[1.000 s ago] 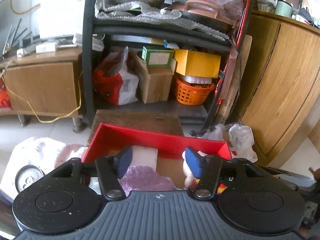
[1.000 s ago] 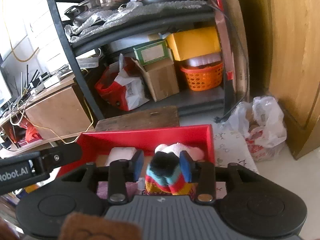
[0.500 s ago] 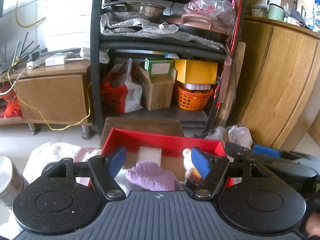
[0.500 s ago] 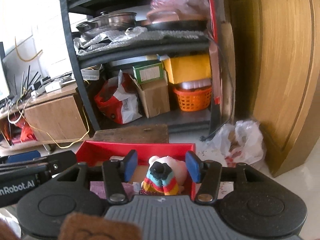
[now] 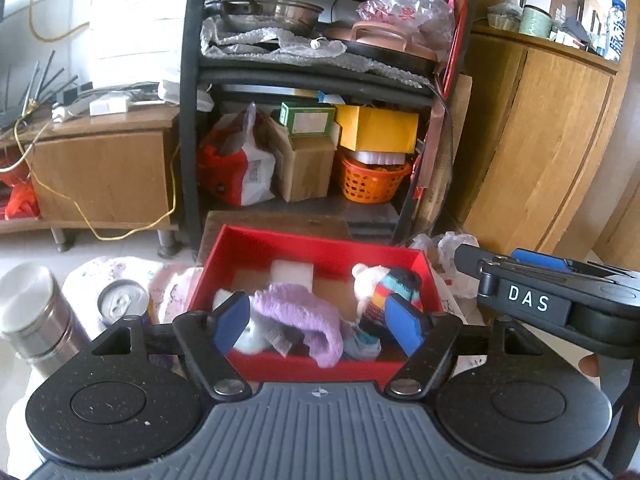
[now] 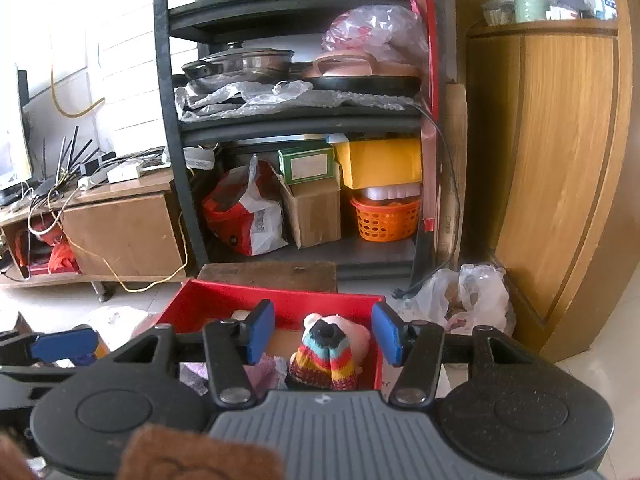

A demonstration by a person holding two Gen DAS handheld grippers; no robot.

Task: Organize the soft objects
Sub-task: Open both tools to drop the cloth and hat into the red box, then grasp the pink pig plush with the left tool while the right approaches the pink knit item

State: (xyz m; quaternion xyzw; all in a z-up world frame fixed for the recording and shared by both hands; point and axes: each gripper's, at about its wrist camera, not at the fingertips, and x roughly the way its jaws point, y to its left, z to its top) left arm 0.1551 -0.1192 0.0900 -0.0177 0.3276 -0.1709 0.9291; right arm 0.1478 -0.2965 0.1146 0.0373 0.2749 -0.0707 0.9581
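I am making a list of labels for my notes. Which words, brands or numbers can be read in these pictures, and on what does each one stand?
"DAS": white letters on the side of the right gripper, in the left wrist view.
Green box on the shelf: pale label, too blurred to read.
Red and white bag: print too small to read.
Bottle on the wooden cabinet: blue characters, not legible.

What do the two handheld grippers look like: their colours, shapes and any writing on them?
The left gripper has a black body with two round discs, a grey ribbed plate in the middle, and black fingers ending in blue pads. The right gripper has the same build and blue pads. Seen from the side, its black body carries white letters "DAS".
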